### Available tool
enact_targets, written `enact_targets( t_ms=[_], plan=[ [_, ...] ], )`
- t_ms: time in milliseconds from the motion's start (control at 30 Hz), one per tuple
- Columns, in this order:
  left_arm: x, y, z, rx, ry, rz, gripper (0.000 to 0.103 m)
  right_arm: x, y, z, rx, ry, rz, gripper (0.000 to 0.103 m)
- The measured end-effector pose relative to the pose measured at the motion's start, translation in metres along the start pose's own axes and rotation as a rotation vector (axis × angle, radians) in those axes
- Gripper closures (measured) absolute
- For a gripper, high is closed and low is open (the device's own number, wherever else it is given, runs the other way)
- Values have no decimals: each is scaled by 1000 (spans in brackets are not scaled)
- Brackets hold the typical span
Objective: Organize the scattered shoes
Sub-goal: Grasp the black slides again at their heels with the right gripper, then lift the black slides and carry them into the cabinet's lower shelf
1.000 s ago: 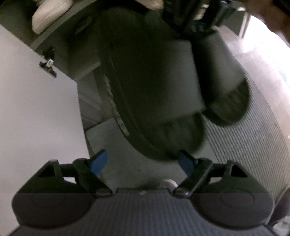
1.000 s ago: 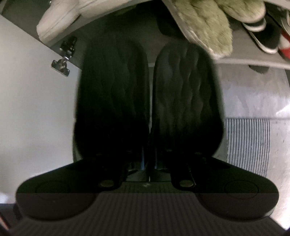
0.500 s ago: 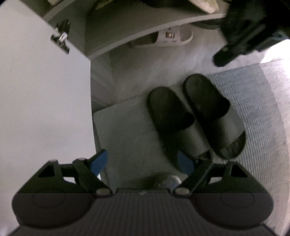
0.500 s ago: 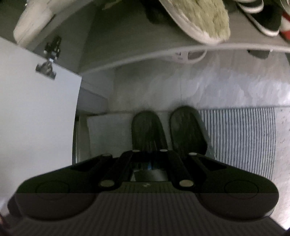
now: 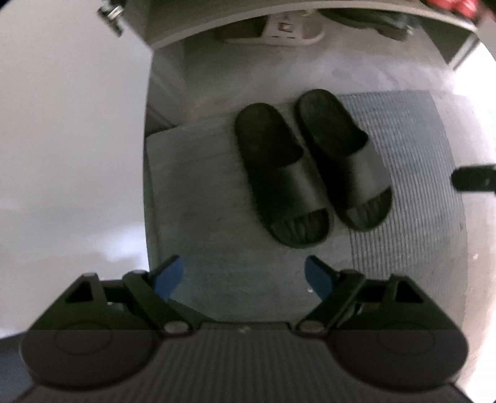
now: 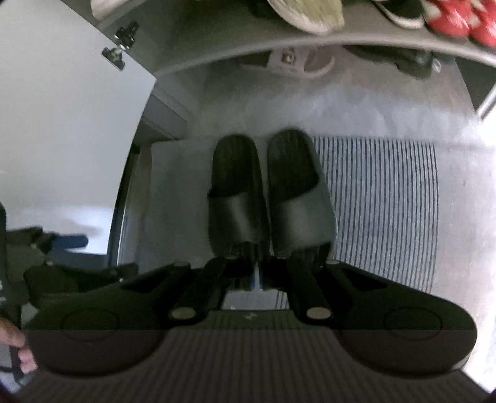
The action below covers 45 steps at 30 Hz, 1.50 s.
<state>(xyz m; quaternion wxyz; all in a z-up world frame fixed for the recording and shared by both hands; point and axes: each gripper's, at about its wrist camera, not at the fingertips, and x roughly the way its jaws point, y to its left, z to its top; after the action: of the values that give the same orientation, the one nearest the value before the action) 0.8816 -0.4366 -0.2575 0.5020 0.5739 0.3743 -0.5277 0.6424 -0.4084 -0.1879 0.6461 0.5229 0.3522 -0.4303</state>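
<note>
Toes of the two black slides (image 6: 266, 201) vanish behind the right gripper (image 6: 259, 266), its fingertips lost in shadow; closed or gripping cannot be told. Ahead, a pale sandal (image 5: 288, 29) sits half hidden under the shelf (image 6: 310, 46). Red shoes (image 6: 458, 18) above are cropped and blurred.

Both wrist views face down, sharing black slides (image 5: 310, 167) (image 6: 266, 192); right nearer.

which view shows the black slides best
The left wrist view: both black slides lie whole and side by side across the mats, nothing covering them. In the right wrist view the right gripper hides their toe ends.
</note>
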Motion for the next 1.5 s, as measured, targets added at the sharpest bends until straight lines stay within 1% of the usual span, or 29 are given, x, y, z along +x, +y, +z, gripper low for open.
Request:
enact_targets(
  t_ms=[33,100,167,200,233,267,300,333,367,400,467,533,667,733,833,900,967,1067,1167,1300,1367,1433,1467,1500],
  plan=[
    [4,2,-3,7,-5,-6,15,4,-1,-8,10,-2,-4,67],
    [15,5,-8,18,-19,-25,15,14,-1,-21,17,11,8,53],
    [29,7,-13,35,-53,-53,15,32,4,-33,-59,16,35,52],
    [41,6,-16,55,-93,-68,13,41,6,-37,-94,12,42,47],
    [55,5,-20,76,-139,-80,13,55,6,-41,-128,0,45,39],
    [69,3,-25,95,-182,-90,13,72,6,-46,-166,-16,49,37],
    [83,2,-30,115,-226,-99,13,82,5,-48,-185,-24,50,32],
    [99,1,-36,113,-272,-108,13,99,2,-52,-206,-38,46,27],
    [116,1,-42,101,-321,-116,13,119,-3,-58,-223,-62,35,27],
    [127,1,-46,89,-350,-114,13,137,-8,-65,-232,-88,19,27],
    [144,1,-52,54,-387,-109,13,171,-18,-77,-250,-139,-13,27],
    [164,0,-59,4,-434,-122,13,192,-24,-87,-247,-201,-29,27],
    [172,1,-59,-49,-510,-104,13,225,-29,-101,-244,-341,-50,27],
    [176,7,-56,-100,-554,-79,13,240,-27,-104,-255,-415,-59,27],
    [180,19,-54,-159,-556,-7,13,260,-21,-103,-281,-515,-75,26],
    [184,29,-55,-170,-540,-18,13,271,-18,-103,-296,-573,-89,25],
    [186,40,-57,-171,-528,-29,13,274,-14,-96,-301,-583,-117,25],
    [186,52,-58,-144,-520,-39,13,276,-10,-83,-320,-582,-153,24],
    [180,55,-61,-128,-546,-41,13,277,-13,-72,-361,-589,-148,24],
    [173,48,-72,-104,-563,-75,13,283,-16,-66,-389,-622,-133,21],
    [175,42,-76,-94,-564,-90,13,287,-18,-63,-403,-638,-126,19],
    [182,36,-76,-102,-549,-119,13,290,-20,-60,-417,-655,-119,18],
    [185,34,-74,-111,-542,-129,13,292,-21,-59,-424,-663,-115,22],
    [187,32,-72,-124,-531,-139,13,294,-22,-57,-431,-671,-111,33]
  ],
)
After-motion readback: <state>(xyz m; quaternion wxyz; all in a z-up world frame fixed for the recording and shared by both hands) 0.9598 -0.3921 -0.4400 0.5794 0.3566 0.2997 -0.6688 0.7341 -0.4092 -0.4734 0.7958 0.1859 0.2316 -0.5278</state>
